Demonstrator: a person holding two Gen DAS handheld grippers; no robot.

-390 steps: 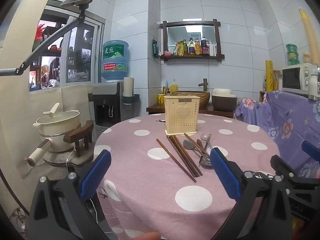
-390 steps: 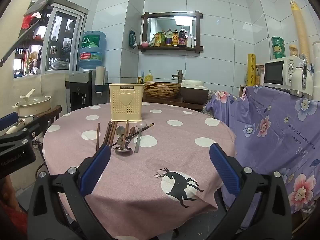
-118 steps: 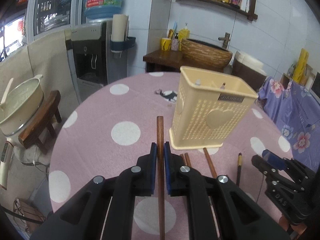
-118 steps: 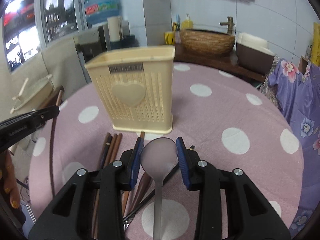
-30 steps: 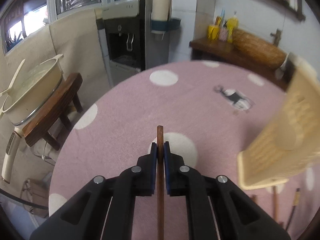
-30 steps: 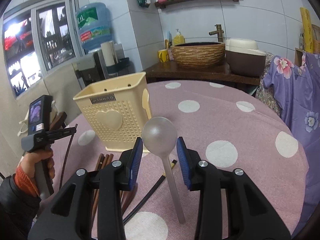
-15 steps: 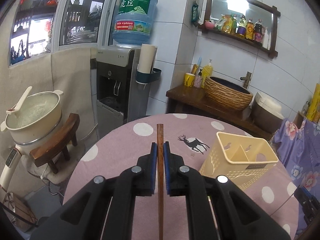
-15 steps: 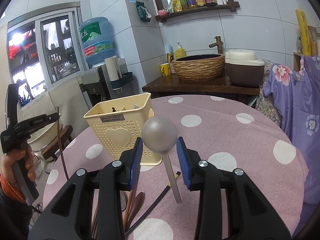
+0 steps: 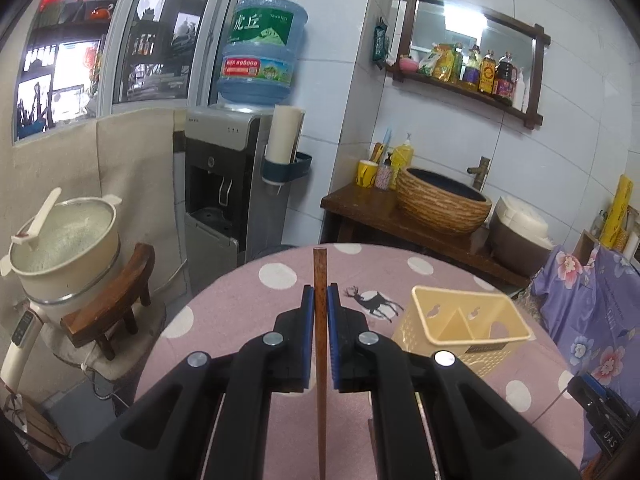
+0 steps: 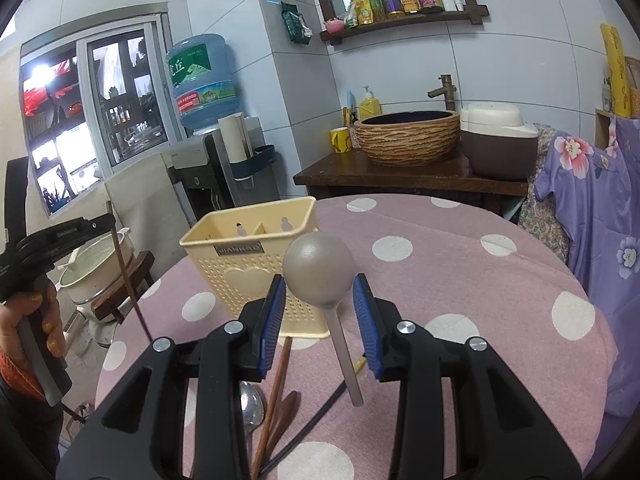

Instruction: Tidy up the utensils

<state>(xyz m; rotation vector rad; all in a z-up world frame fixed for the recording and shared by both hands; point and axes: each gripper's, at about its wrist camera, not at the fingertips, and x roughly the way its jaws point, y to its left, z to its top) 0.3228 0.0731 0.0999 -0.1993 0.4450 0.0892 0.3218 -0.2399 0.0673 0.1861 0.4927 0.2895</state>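
White wall tiles back a round table (image 10: 460, 280) covered in a pink cloth with white dots. Behind its far edge stand a water dispenser (image 9: 228, 184) with a blue bottle (image 9: 260, 52) and a dark wooden counter carrying a woven basin (image 10: 406, 136).

Utensil holder (image 10: 256, 256): cream plastic, perforated, divided into compartments, upright on the table toward its far-left part as the right wrist view shows it.

Left gripper (image 9: 320, 300): jaws closed narrow on a brown chopstick (image 9: 320, 340). The stick runs between the blue pads (image 9: 307, 320), its end standing clear beyond them. In the right wrist view this gripper (image 10: 110, 220) is held in a person's hand (image 10: 32, 320) off the table's left edge, above the level of the holder's rim, with the chopstick hanging steeply down.

Right gripper (image 10: 320, 300): jaws partly apart, clamped on the bowl of a grey spoon (image 10: 320, 276). The bowl stands uppermost and the handle slants down toward the cloth; whether its end touches cannot be told.

Remaining utensils: more chopsticks (image 10: 276, 392) and a metal spoon (image 10: 250, 400) lie on the cloth at the near edge, just in front of the holder.
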